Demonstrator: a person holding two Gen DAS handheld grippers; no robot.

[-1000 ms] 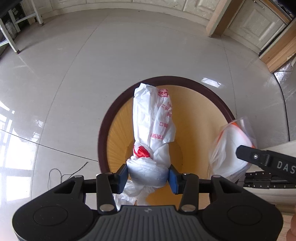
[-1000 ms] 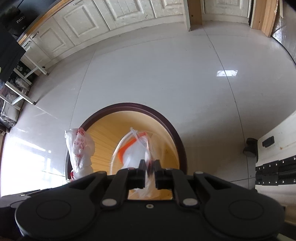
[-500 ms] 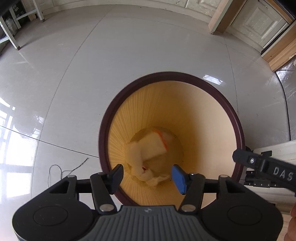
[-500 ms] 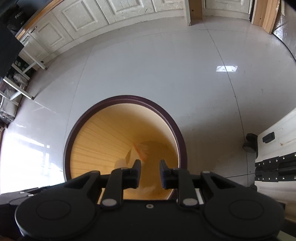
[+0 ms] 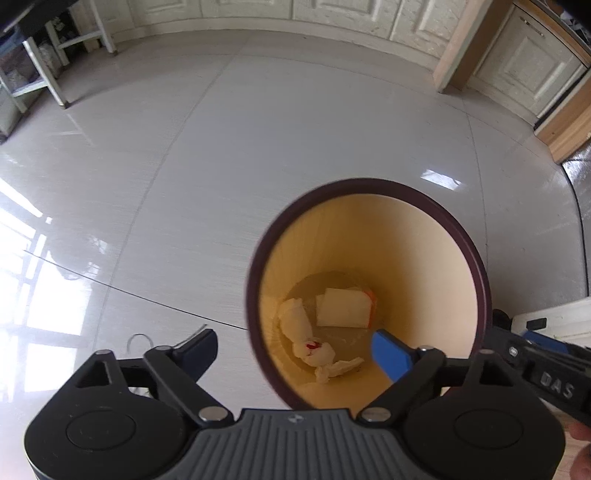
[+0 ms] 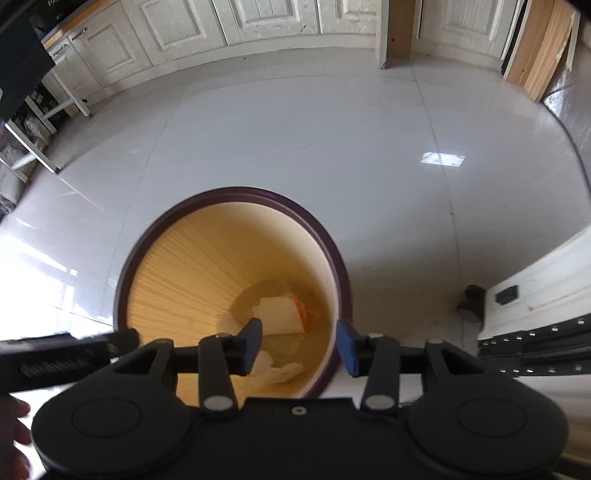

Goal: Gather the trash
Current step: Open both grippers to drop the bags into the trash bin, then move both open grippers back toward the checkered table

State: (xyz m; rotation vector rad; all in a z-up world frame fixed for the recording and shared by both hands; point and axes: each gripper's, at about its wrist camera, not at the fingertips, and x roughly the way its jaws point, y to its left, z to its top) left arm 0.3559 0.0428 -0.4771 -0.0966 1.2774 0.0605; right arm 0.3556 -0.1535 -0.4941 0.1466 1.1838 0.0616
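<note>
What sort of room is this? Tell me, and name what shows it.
Probably a home kitchen or a room beside one. Cream panelled cabinet doors line the far wall, the floor is glossy pale tile, and a round wastebin with a dark rim stands on it, bagged trash at its bottom.

Both bags are down at the bottom of the round bin [image 5: 476, 258], dark rim, ribbed yellow wall inside, standing upright on the floor. The white knotted bag with red print [image 5: 306, 338] lies crumpled on the left; the clear bag with orange trim [image 5: 345, 308] lies flat just beside it, farther right.
</note>
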